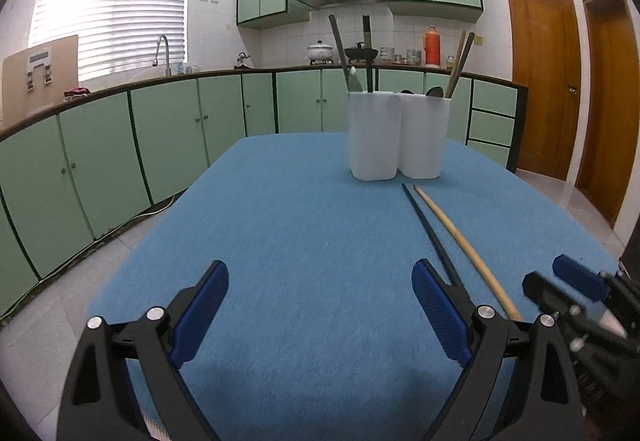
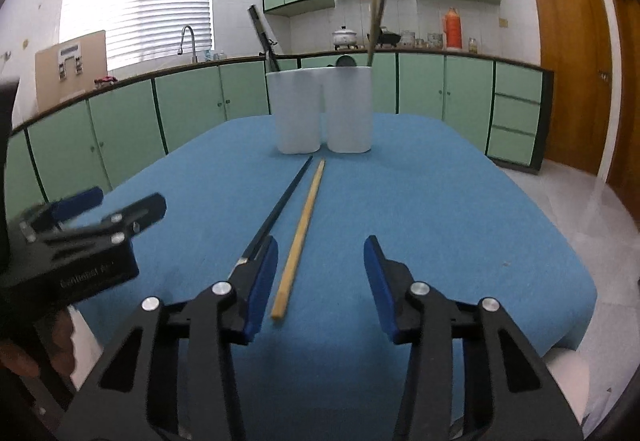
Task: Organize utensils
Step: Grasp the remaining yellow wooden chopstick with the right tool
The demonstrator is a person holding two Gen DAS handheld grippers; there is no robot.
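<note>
Two loose utensils lie on the blue cloth-covered surface (image 2: pixel 440 201): a pale wooden chopstick (image 2: pixel 299 237) and a black chopstick (image 2: pixel 276 215). They lie side by side, close but not touching along most of their length. Their long axes run away from the tools toward the white two-compartment plastic utensil holder (image 2: pixel 324 109), which stands upright further along the surface and already holds several dark and wooden utensils.

The right tool (image 2: pixel 320 283) is the nearer one. In the right wrist view, the near end of the wooden chopstick lies between its two blue pads, closer to the left pad (image 2: pixel 260 289). No pad is seen pressing on it, so the jaws stand partly apart and nothing is clamped. The black chopstick passes just outside the left pad, and its near end is hidden behind it.

The left tool (image 1: pixel 320 315) is held wide apart and empty over bare cloth. In its own view both chopsticks lie to its right, beyond its right pad.

The coming move is judged to be a grasp of the wooden chopstick by the right tool. Since the stick's axis is nearly parallel to the pads, closure across its width is favoured. The neighbouring black chopstick may be nudged by the left pad.
</note>
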